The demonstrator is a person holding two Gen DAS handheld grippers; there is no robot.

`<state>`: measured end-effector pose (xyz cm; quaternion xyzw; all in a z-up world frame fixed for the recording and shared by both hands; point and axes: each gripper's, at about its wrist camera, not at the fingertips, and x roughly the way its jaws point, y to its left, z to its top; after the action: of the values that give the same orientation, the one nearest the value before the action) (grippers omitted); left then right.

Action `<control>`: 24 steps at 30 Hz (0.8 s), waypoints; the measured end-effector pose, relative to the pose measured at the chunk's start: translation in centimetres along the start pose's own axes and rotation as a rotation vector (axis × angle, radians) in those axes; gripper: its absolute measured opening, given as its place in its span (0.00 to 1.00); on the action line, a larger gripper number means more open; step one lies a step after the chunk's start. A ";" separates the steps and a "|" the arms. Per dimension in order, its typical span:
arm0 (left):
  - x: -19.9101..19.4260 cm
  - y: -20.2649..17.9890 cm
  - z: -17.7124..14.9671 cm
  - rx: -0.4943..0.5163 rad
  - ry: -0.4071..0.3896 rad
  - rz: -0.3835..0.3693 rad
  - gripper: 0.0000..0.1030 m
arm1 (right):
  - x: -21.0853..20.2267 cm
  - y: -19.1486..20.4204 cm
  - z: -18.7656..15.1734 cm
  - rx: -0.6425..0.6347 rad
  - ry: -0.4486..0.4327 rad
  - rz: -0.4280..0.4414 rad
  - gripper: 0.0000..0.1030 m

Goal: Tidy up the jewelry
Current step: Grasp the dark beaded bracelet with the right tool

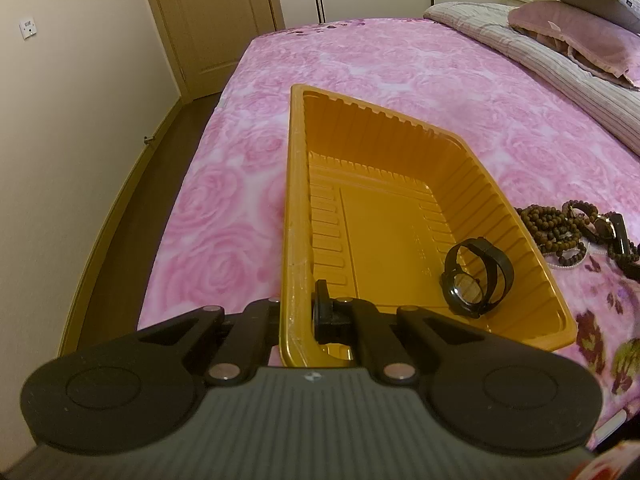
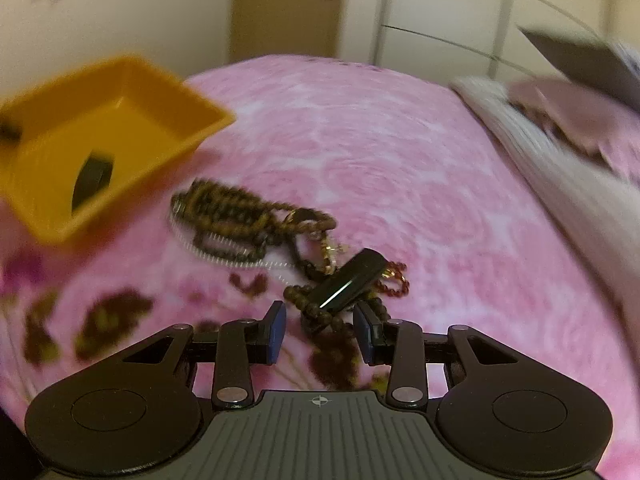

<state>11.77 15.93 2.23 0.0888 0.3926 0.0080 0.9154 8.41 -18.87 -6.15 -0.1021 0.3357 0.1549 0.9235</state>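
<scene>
I found almost nothing I could read. The floor of the orange tray (image 1: 384,216) carried a short line of embossed characters, but they were too faint and small for me to make out. The wall switch plate (image 1: 27,28) had a small dark marking that I could not resolve either. The body of my left gripper (image 1: 296,320) bore only a small round two-tone mark, and my right gripper (image 2: 320,330) a small crosshair symbol, neither with any lettering. The right wrist view was too blurred for text.
</scene>
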 end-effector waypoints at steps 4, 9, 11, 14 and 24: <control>0.0 0.0 0.0 0.000 0.001 0.000 0.02 | 0.8 0.9 -0.4 -0.155 0.025 -0.038 0.17; 0.0 0.0 0.0 -0.004 0.002 -0.002 0.02 | 0.2 1.3 -1.1 -0.235 0.043 -0.049 0.10; 0.0 0.1 0.0 -0.004 0.002 -0.002 0.02 | -0.4 1.5 -1.1 -0.243 0.040 -0.050 0.10; 0.0 0.1 0.0 -0.004 0.002 -0.002 0.02 | -1.2 0.9 -0.5 -0.172 0.023 -0.028 0.08; -0.1 0.1 -0.2 -0.013 -0.003 -0.002 0.02 | -4.4 -2.6 4.2 0.039 -0.098 0.008 0.06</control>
<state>11.60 16.02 2.18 0.0825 0.3911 0.0096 0.9166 8.57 -20.98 0.12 -0.0751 0.2935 0.1567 0.9400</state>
